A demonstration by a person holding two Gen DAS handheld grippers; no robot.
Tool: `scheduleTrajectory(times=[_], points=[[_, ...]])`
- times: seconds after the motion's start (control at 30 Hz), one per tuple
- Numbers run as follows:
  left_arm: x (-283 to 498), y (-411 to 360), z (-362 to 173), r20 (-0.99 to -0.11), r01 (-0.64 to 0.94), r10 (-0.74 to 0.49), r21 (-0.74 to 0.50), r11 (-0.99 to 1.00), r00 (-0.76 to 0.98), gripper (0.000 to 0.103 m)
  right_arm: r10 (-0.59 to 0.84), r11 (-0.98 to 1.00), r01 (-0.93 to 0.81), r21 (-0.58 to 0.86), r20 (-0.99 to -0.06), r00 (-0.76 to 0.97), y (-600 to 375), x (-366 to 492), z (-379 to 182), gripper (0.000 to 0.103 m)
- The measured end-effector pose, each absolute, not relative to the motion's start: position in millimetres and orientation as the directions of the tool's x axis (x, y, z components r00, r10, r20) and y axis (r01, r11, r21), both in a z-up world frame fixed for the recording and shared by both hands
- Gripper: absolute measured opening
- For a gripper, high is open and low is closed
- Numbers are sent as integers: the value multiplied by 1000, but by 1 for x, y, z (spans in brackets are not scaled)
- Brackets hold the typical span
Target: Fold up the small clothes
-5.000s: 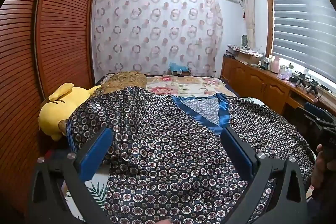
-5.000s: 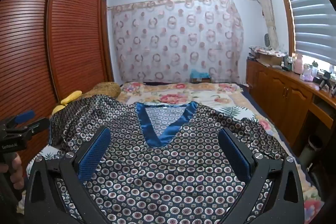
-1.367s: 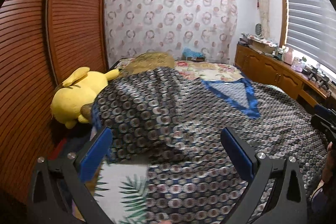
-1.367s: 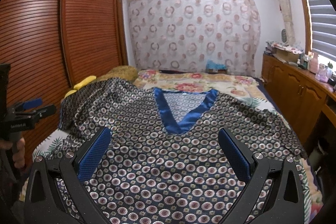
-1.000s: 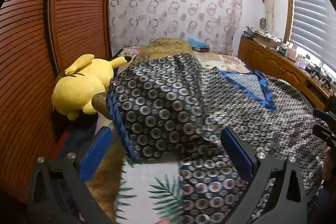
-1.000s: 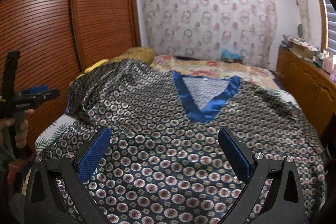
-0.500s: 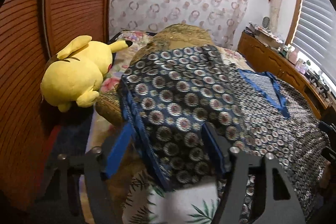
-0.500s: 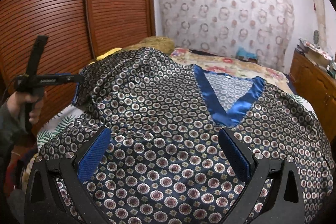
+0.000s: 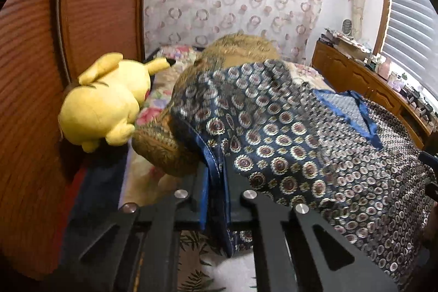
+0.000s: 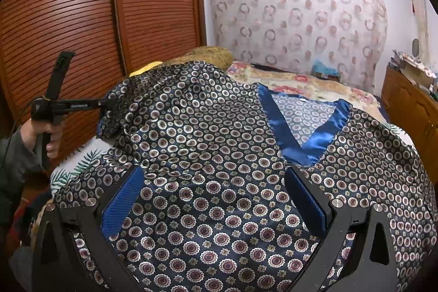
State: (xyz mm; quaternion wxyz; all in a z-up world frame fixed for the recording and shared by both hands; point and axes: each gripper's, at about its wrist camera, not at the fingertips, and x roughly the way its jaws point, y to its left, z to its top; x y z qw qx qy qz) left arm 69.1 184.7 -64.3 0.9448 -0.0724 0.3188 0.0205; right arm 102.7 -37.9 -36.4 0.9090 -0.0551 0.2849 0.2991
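A dark blue satin top (image 10: 219,155) with a round medallion print and a bright blue V-neck band (image 10: 301,138) lies spread over the bed. My left gripper (image 9: 216,188) is shut on the blue-trimmed hem of the top's left sleeve (image 9: 213,155) and holds it lifted off the bed; it also shows in the right wrist view (image 10: 101,104) at the sleeve's end. My right gripper (image 10: 213,199) is open and empty, hovering over the front of the top below the neckline.
A yellow plush toy (image 9: 104,103) and a brown-gold pillow (image 9: 164,147) lie at the bed's left side, next to the wooden slatted wardrobe (image 10: 82,32). The floral bedsheet (image 10: 301,81) shows beyond the top. A wooden cabinet (image 9: 369,89) runs along the right wall.
My left gripper moved in toward the left sleeve and closed on its hem, lifting it. My right gripper swung a little left over the top and stayed open.
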Motion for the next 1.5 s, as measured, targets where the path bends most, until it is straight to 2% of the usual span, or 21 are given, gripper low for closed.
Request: scheduleTrajectory(times=[0.23,0.47,0.77,1.03,1.2,1.4,1.47,1.5], points=[[65,156,-22,-535,8,-70,-118,993,842,2,503,828,-555,83,-548,669,-49,106,-34,103],[89,111,11,-508,119,-140,-72,990,850,2,486,844,-530,89,-545,683,-64,112,-28,103],[125,63,19,-528,197,-184,-32,980,829,2,465,865,-492,104,-535,705,-88,114,-25,103],[139,28,10,-585,263,-215,-3,965,782,5,447,880,-461,116,-532,719,-106,116,-27,103],[135,23,7,-599,279,-231,-13,960,767,17,437,884,-454,110,-538,721,-110,119,-28,103],[113,29,21,-569,271,-227,-6,963,791,44,425,888,-450,96,-546,722,-113,125,-27,103],[104,39,26,-550,253,-214,-6,968,807,56,426,885,-457,87,-548,720,-112,128,-24,103],[100,43,27,-544,243,-208,-8,970,813,56,428,883,-462,84,-549,718,-111,131,-23,103]])
